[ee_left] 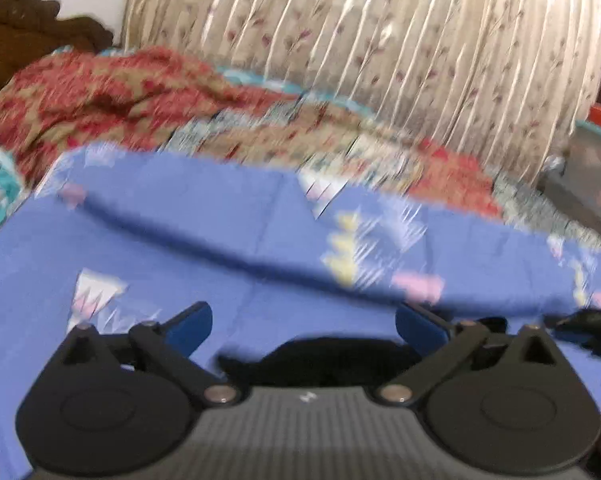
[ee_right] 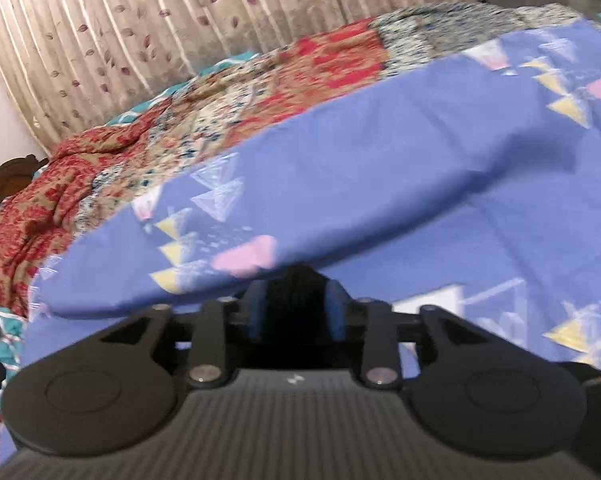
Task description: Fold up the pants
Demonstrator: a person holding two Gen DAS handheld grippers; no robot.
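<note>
Black pants show as a dark patch (ee_left: 324, 356) low between the fingers of my left gripper (ee_left: 304, 322), which is open with its blue pads wide apart just above the blue patterned sheet (ee_left: 160, 216). In the right wrist view my right gripper (ee_right: 296, 300) is shut on black pants fabric (ee_right: 296, 280) pinched between its blue pads, held over the same blue sheet (ee_right: 380, 160). Most of the pants is hidden under the gripper bodies. Both views are blurred.
A crumpled red and beige floral blanket (ee_left: 100, 92) lies behind the sheet, also in the right wrist view (ee_right: 100, 160). A pleated floral curtain (ee_left: 380, 40) hangs at the back. A dark wooden headboard (ee_left: 16, 32) is at far left.
</note>
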